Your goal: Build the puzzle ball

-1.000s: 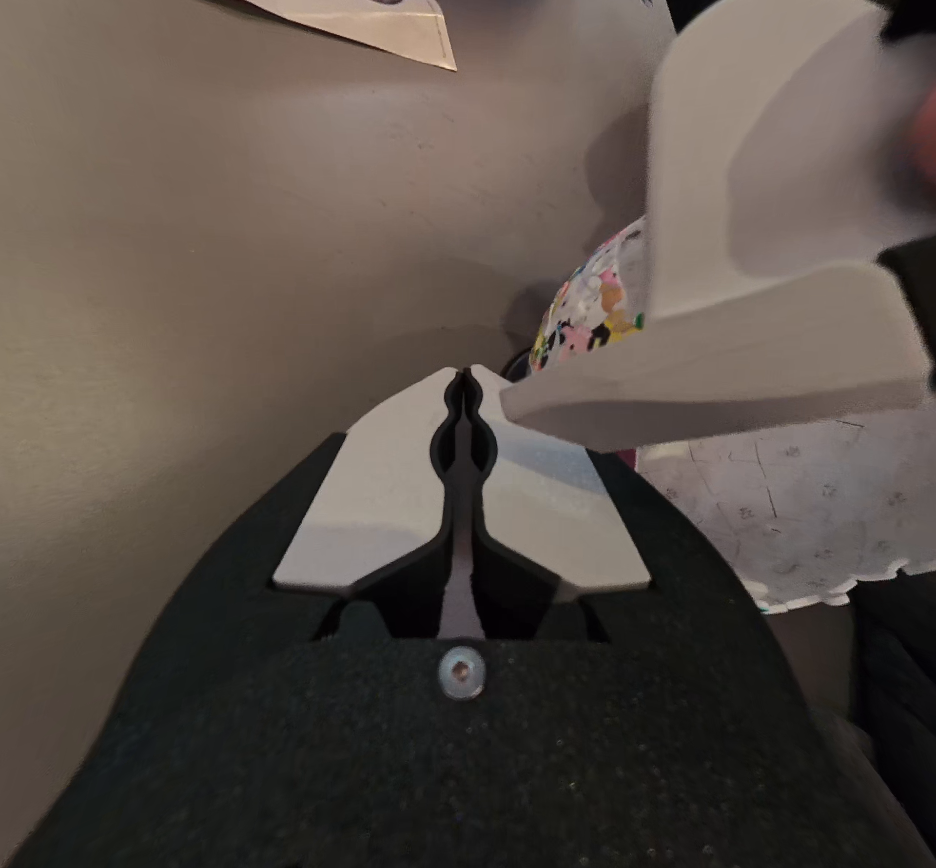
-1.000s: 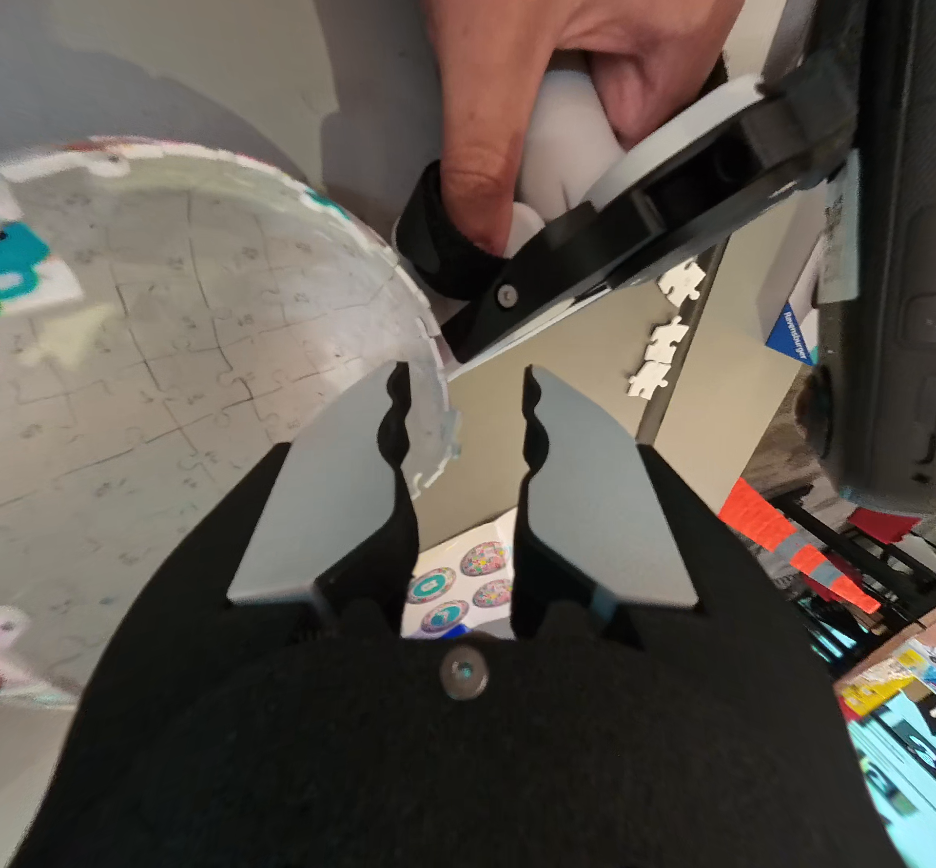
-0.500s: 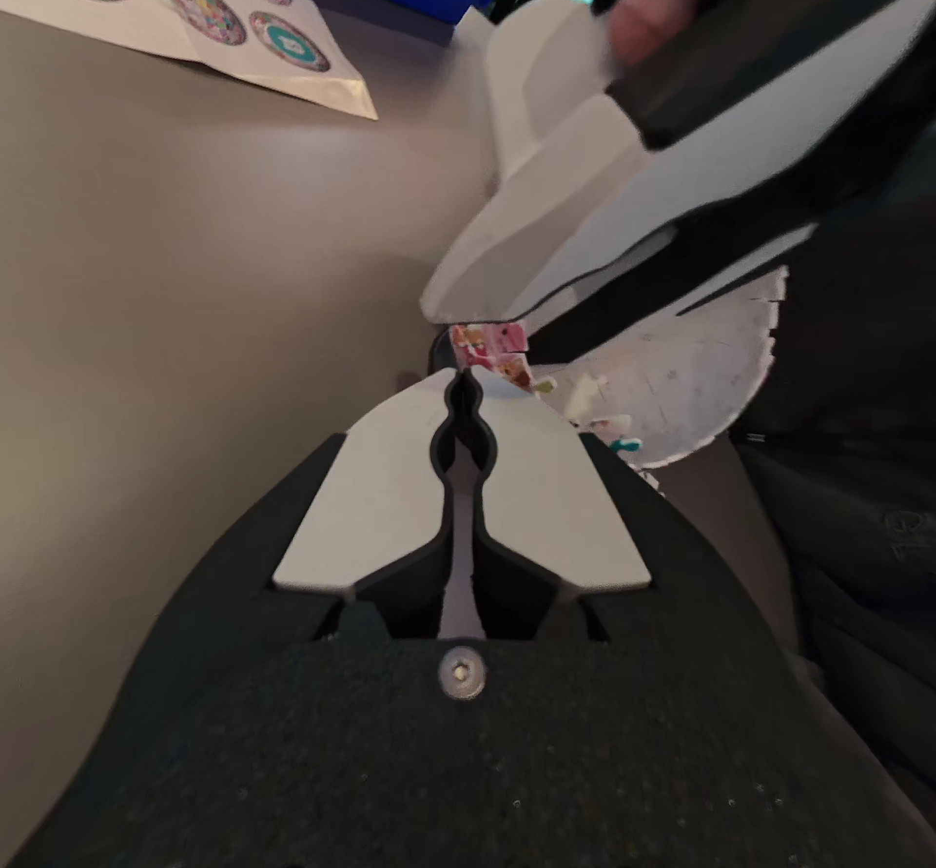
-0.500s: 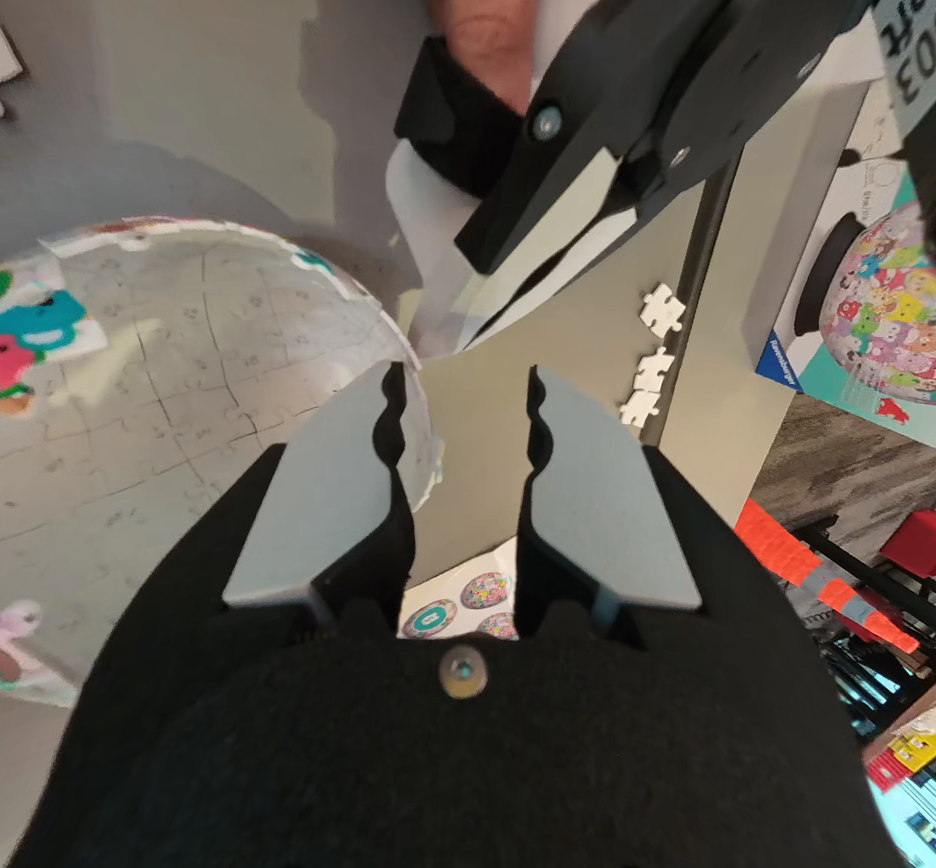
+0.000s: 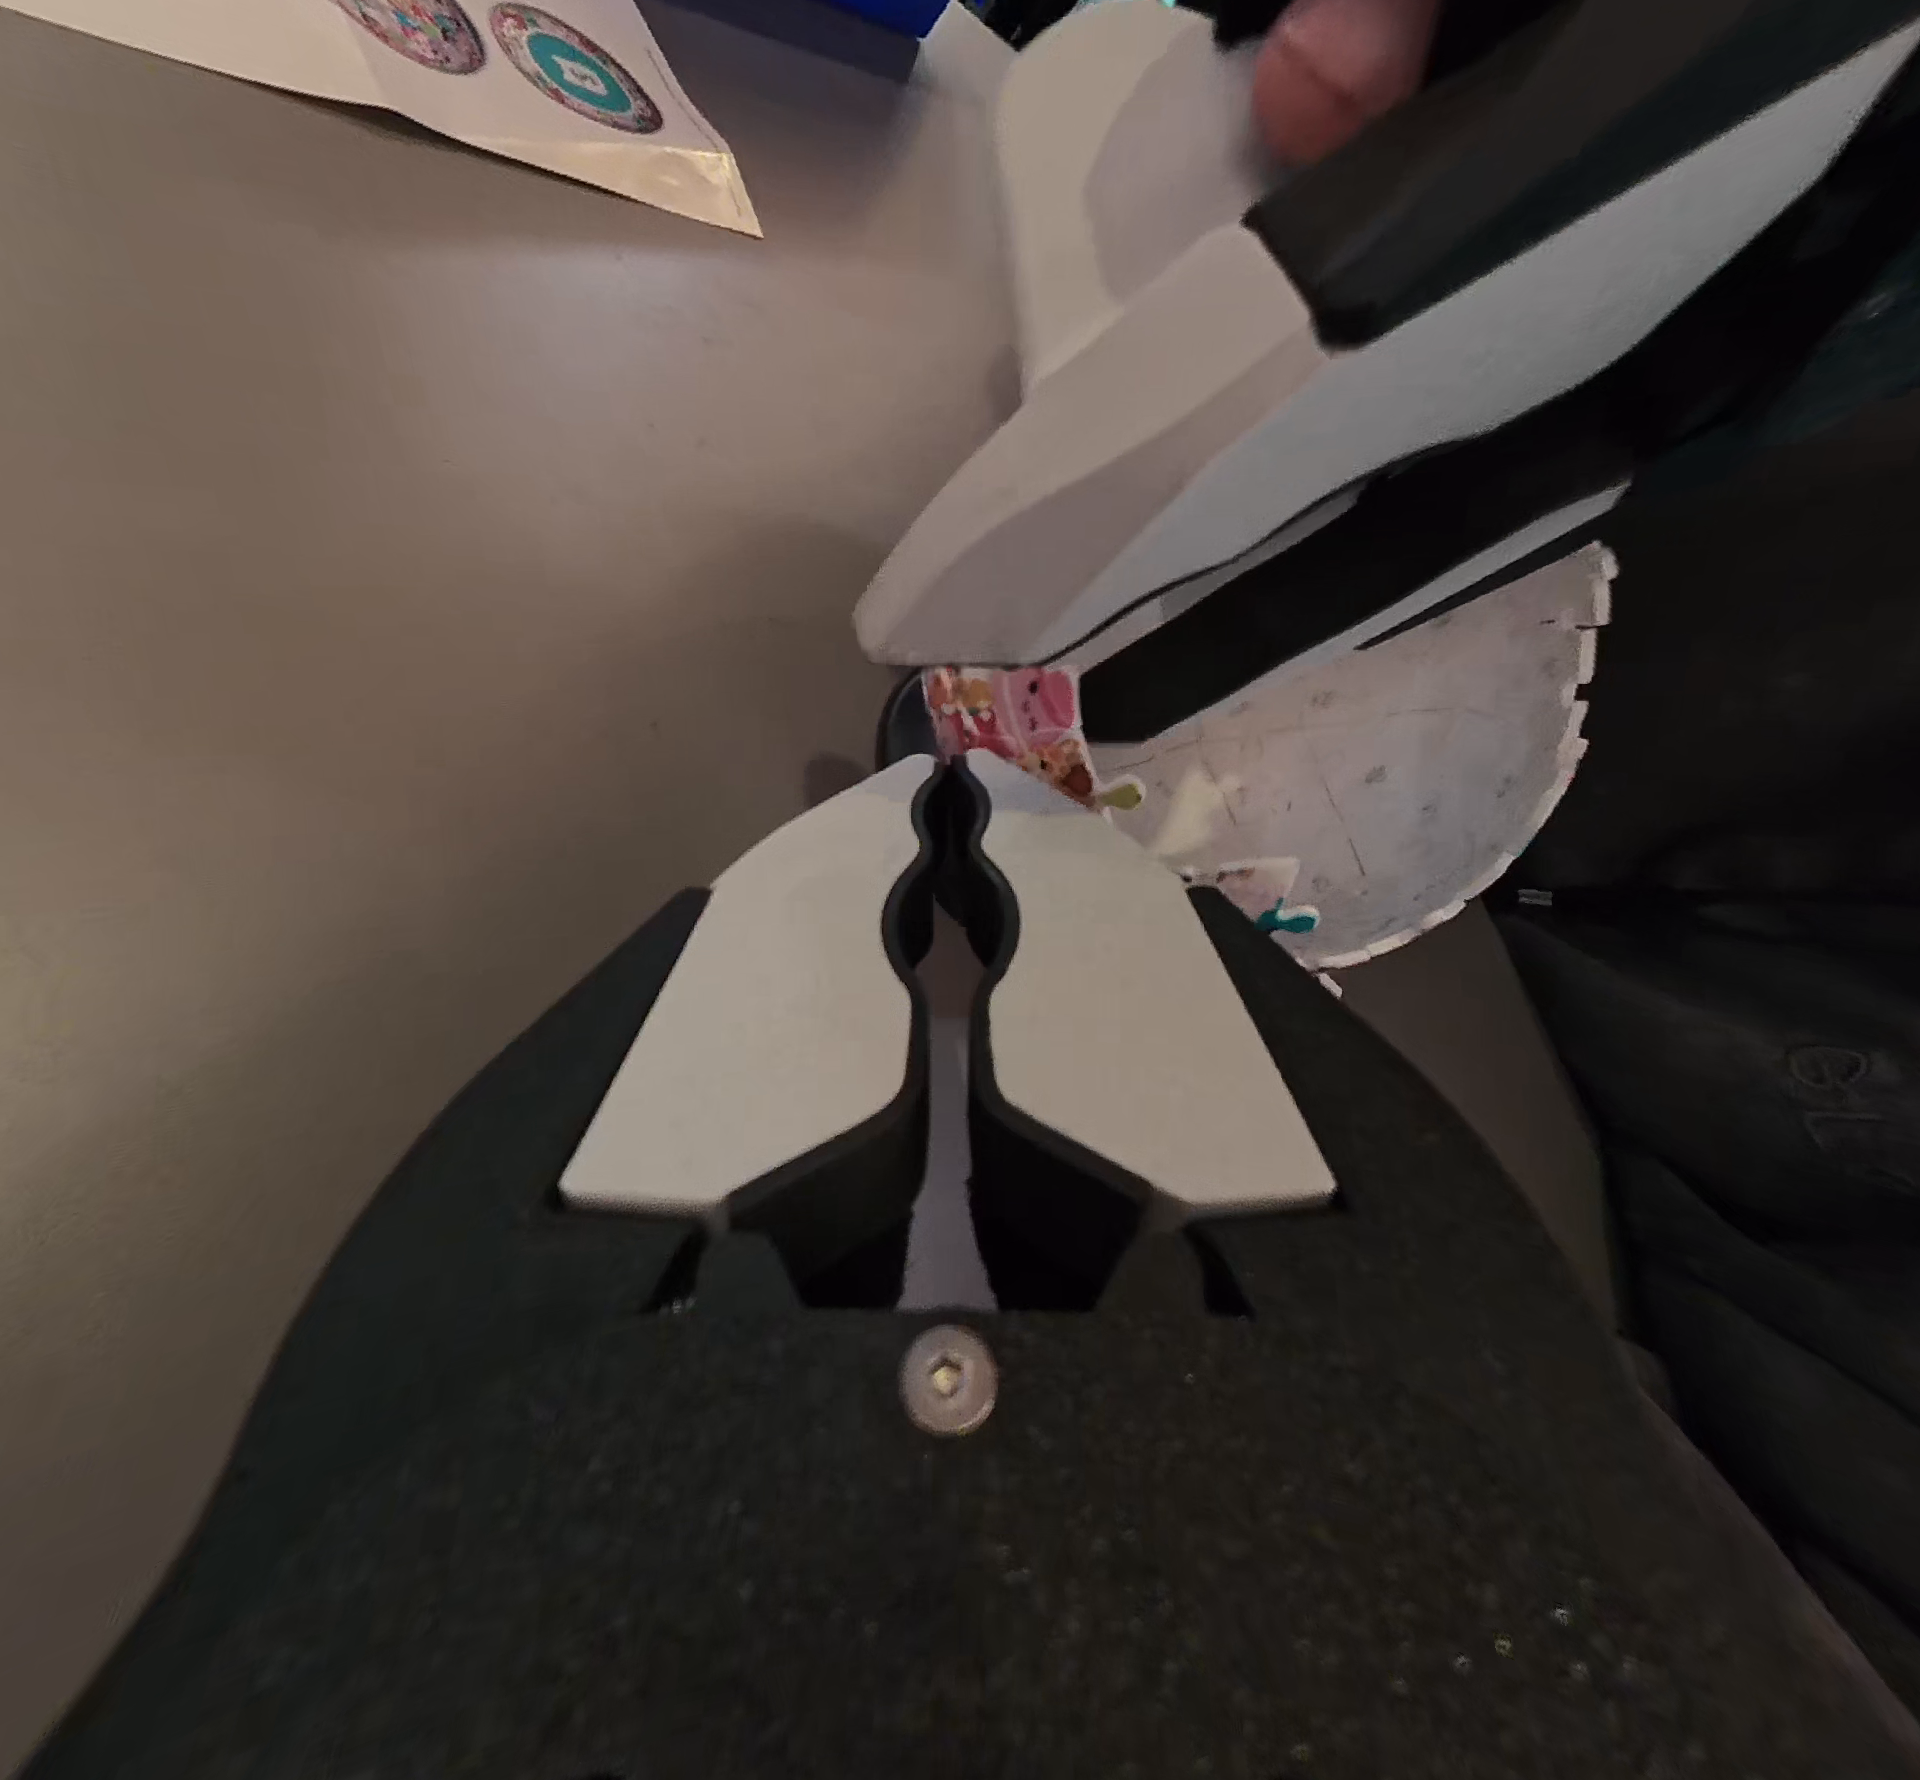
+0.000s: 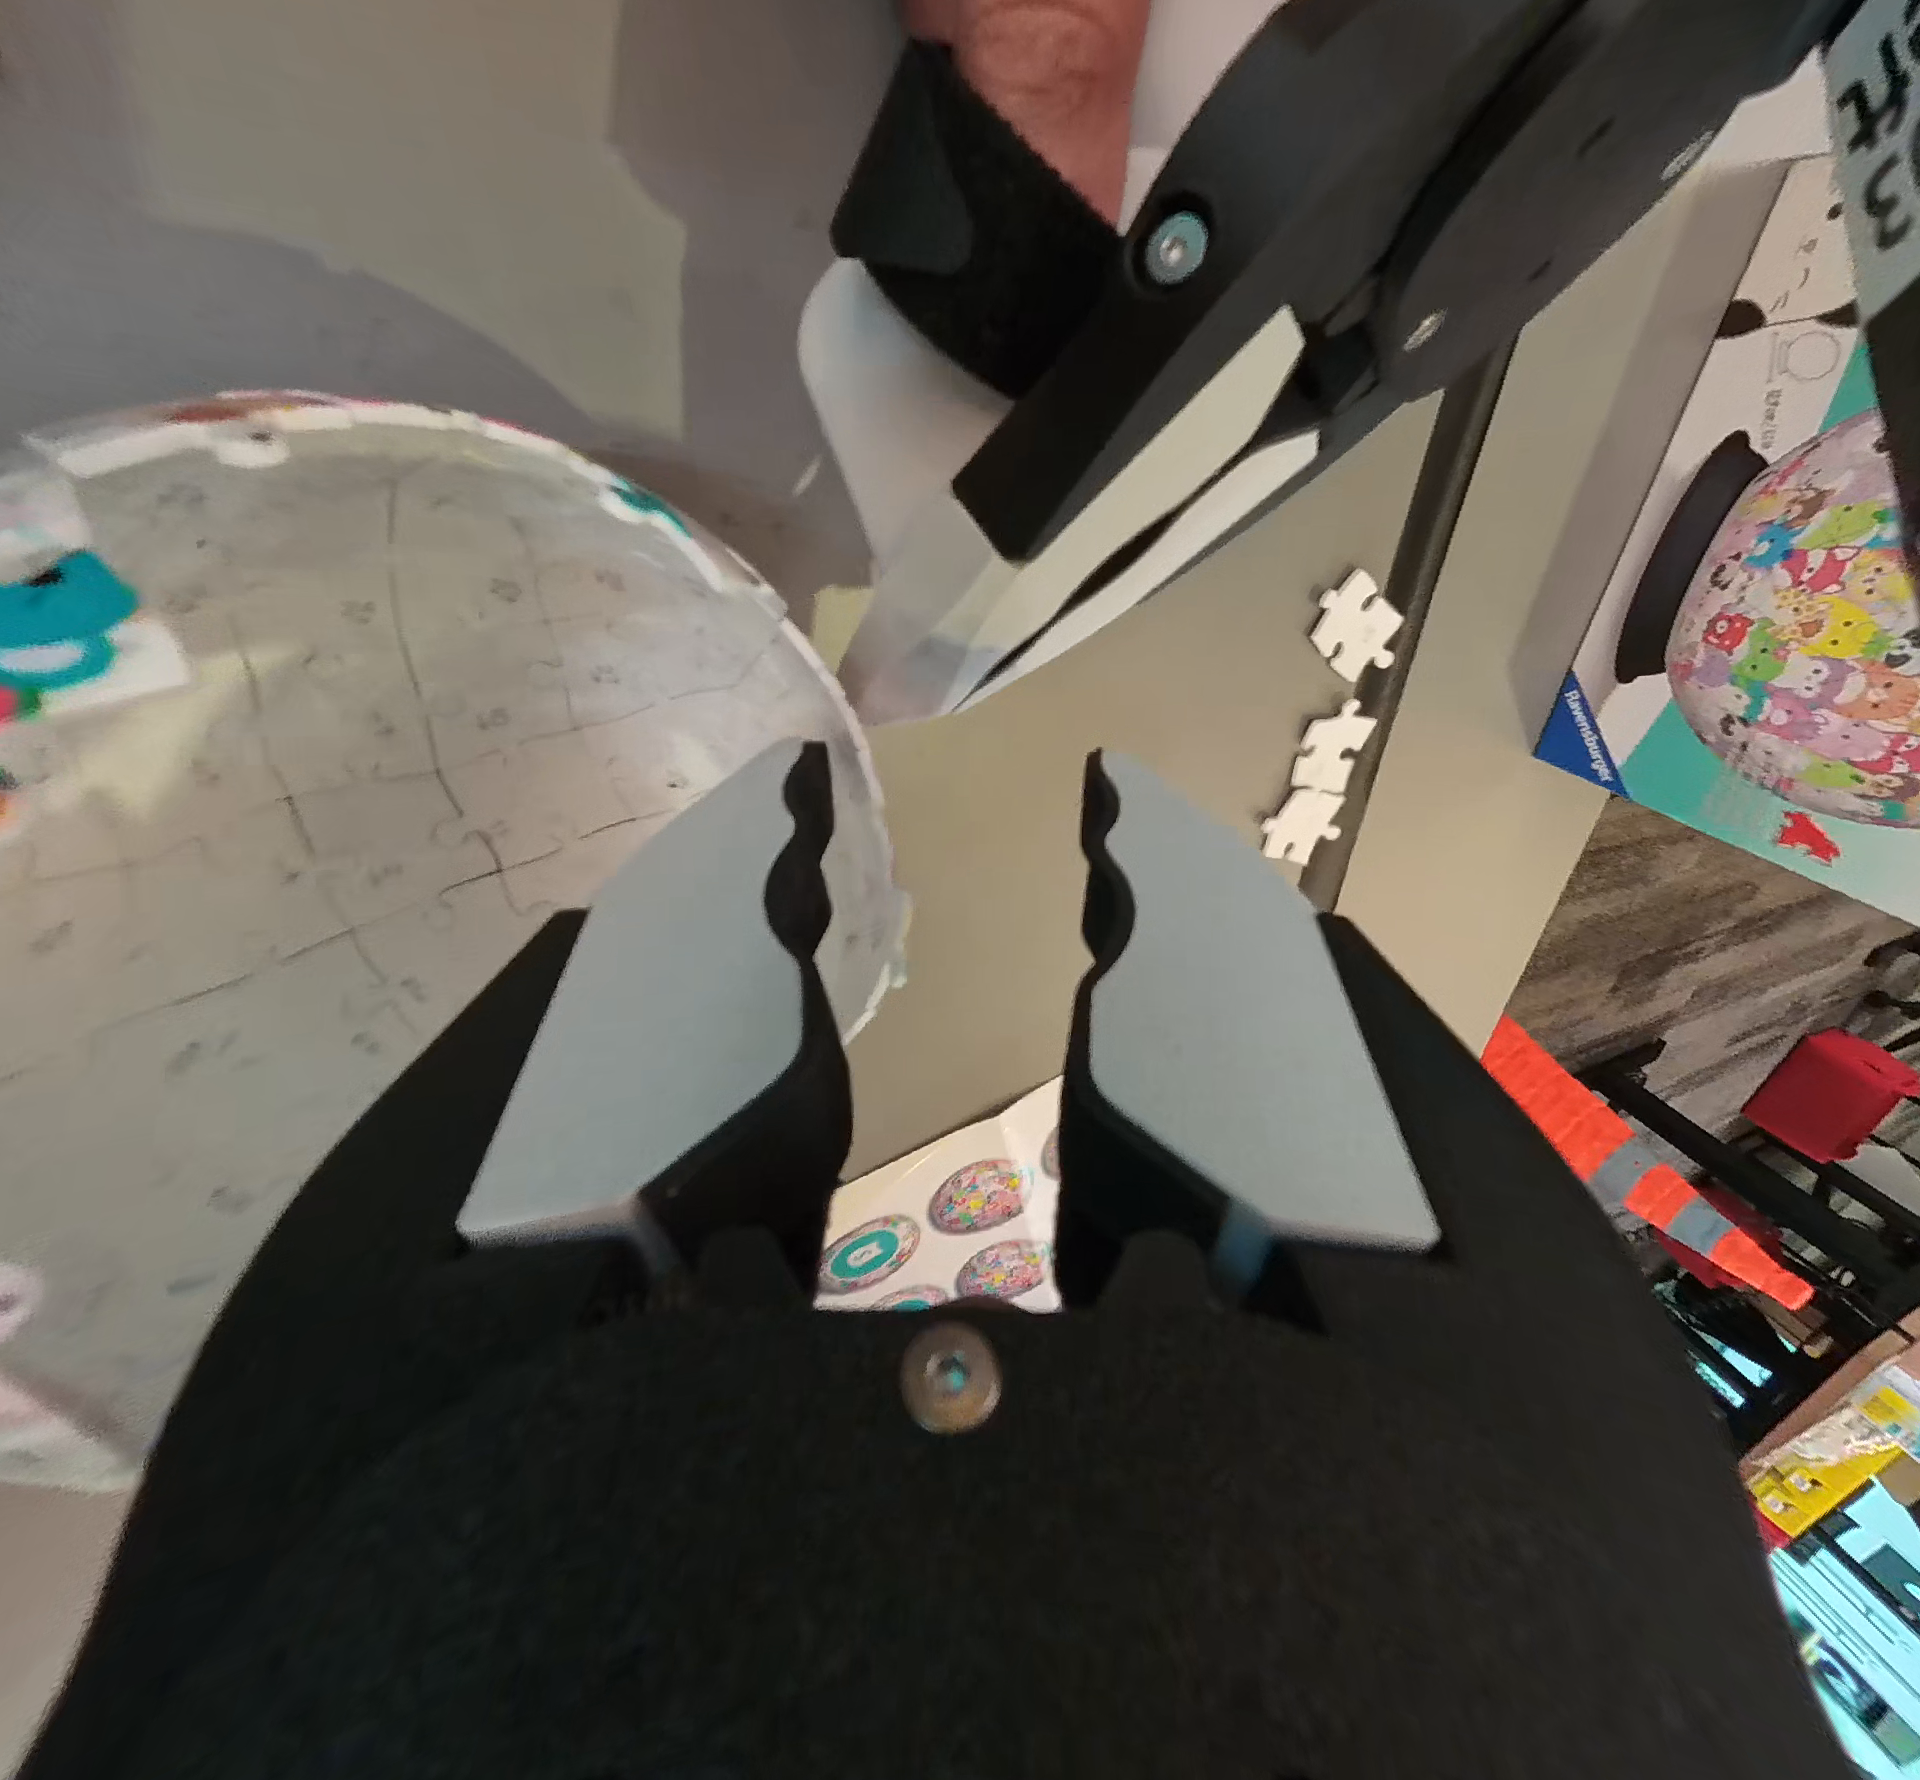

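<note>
My left gripper (image 5: 951, 774), jaws pressed together, has swung in beside the half-built white-backed puzzle ball shell (image 6: 312, 743) on the grey table (image 5: 364, 587). My right gripper (image 6: 951, 795) stays spread at the shell's rim. Whether the left pinches a piece, probably hidden, I cannot tell.

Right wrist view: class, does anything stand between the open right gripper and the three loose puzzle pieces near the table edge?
Nothing visible does. Only bare table lies between the right gripper and the puzzle pieces. The left gripper hangs just beyond that path.
</note>
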Demonstrator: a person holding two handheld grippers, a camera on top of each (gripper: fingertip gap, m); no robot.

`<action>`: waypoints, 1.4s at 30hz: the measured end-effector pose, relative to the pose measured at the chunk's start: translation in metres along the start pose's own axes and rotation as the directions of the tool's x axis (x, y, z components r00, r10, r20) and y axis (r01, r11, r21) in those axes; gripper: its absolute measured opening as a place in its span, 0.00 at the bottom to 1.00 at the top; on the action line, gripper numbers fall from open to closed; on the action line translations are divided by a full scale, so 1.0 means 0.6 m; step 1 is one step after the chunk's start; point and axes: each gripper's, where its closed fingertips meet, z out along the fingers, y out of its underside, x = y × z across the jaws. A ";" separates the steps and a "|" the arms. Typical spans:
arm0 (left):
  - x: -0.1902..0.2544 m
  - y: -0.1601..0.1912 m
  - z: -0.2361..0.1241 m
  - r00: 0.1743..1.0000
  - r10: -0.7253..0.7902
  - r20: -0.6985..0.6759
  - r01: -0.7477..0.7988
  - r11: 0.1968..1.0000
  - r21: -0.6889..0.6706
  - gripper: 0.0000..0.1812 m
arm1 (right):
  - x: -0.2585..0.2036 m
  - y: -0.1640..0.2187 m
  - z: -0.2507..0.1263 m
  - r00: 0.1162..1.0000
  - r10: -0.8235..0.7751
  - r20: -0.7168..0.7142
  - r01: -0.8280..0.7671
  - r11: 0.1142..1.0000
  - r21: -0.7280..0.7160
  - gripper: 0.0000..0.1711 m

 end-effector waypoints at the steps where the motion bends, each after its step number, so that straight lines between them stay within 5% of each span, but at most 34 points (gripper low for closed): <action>1: 0.002 -0.002 0.001 1.000 0.004 -0.005 -0.004 1.000 0.004 0.00 | 0.002 0.001 0.003 1.000 0.003 -0.007 -0.003 1.000 -0.002 0.27; 6: -0.002 -0.005 -0.001 1.000 -0.008 0.004 0.008 1.000 0.018 0.00 | 0.002 0.011 -0.028 0.999 0.025 0.024 -0.026 0.999 0.021 0.28; 12: -0.025 -0.033 -0.001 0.996 0.012 0.091 -0.020 0.996 0.088 0.00 | 0.020 0.044 -0.107 0.967 0.234 0.098 -0.246 0.959 0.140 0.20; 15: -0.039 -0.052 0.004 0.990 0.027 0.139 -0.044 0.992 0.118 0.00 | -0.006 0.058 -0.079 0.932 0.310 0.188 -0.334 0.936 0.109 0.20; 26: -0.037 -0.050 0.011 0.979 0.080 0.189 -0.100 0.990 0.099 0.00 | -0.027 0.032 -0.025 0.962 0.218 0.163 -0.242 0.959 0.146 0.11; 42: -0.037 -0.048 0.014 0.979 0.083 0.187 -0.100 0.991 0.084 0.00 | -0.022 0.028 -0.021 0.963 0.214 0.163 -0.241 0.957 0.162 0.03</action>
